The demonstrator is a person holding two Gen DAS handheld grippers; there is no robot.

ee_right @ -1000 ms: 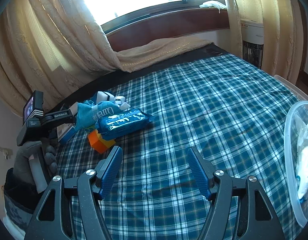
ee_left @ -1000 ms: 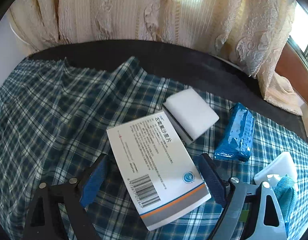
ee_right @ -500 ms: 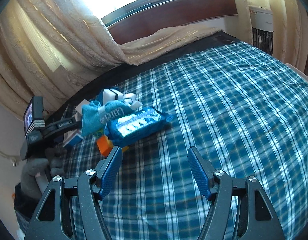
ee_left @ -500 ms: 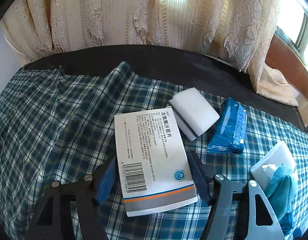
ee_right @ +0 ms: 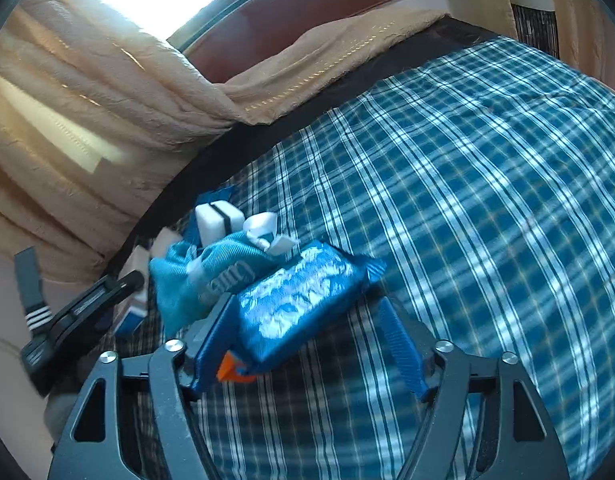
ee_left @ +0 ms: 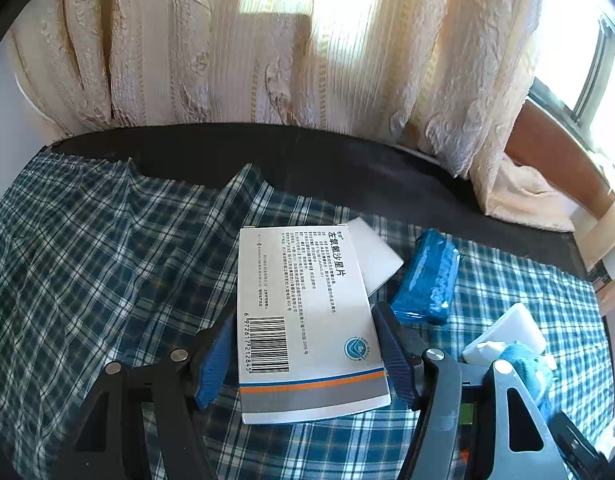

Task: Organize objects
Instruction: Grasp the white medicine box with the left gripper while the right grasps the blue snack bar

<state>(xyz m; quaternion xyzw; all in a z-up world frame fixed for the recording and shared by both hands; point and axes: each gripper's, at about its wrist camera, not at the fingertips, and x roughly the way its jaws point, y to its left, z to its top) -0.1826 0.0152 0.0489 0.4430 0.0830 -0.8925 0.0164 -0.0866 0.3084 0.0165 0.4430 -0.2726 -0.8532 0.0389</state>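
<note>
Plaid bedspread [ee_left: 87, 248]; medicine box [ee_left: 303, 320] clamped between left fingers [ee_left: 213, 356].

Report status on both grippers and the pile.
Left gripper shut on white medicine box, jaws just closed. Right gripper open, jaws just widened around blue foil packet. Teal cloth crowds its left finger.

Left gripper [ee_left: 303, 354] angled down over the bed, jaws clamped on both sides of a box. Right gripper [ee_right: 311, 344] also angled down, jaws just widened, nothing pressed.
</note>
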